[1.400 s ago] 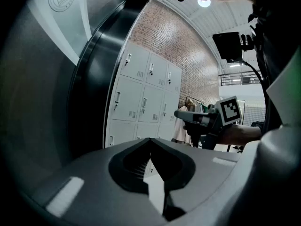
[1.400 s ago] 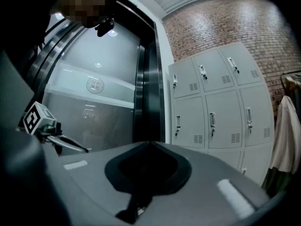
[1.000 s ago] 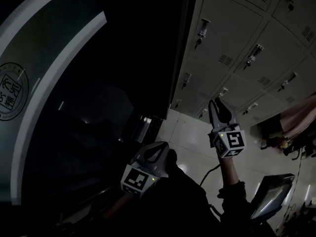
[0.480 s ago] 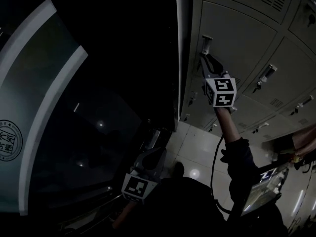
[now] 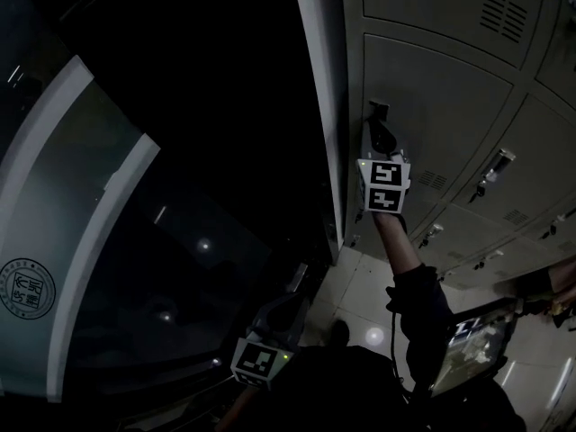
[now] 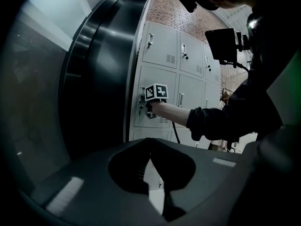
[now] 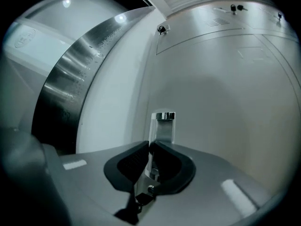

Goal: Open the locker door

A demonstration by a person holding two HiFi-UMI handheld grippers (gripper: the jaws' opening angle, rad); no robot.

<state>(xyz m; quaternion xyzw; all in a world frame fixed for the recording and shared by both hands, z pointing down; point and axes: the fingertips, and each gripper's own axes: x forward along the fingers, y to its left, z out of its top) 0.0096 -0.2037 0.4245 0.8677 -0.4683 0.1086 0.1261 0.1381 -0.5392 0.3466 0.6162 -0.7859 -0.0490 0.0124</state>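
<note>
The grey locker door [image 5: 441,88] is in the leftmost column of a locker bank, and its chrome handle [image 5: 378,109] sits near the door's left edge. My right gripper [image 5: 376,126] is raised to that handle. In the right gripper view its jaws are closed on the lower part of the handle [image 7: 162,125]. The door lies flush with the frame. My left gripper [image 5: 290,302] hangs low with its jaws together and nothing between them. The left gripper view shows the right gripper [image 6: 144,103] at the handle [image 6: 141,98].
More closed lockers [image 5: 504,178] fill the right side. A dark curved glass wall [image 5: 108,241] stands left of the locker bank's white side panel [image 5: 319,106]. A lit monitor [image 5: 468,349] sits low at the right over a glossy tiled floor [image 5: 360,286].
My right gripper rose from mid-air below the lockers to the door handle and closed on it. The left gripper stayed low. The door has not moved.
</note>
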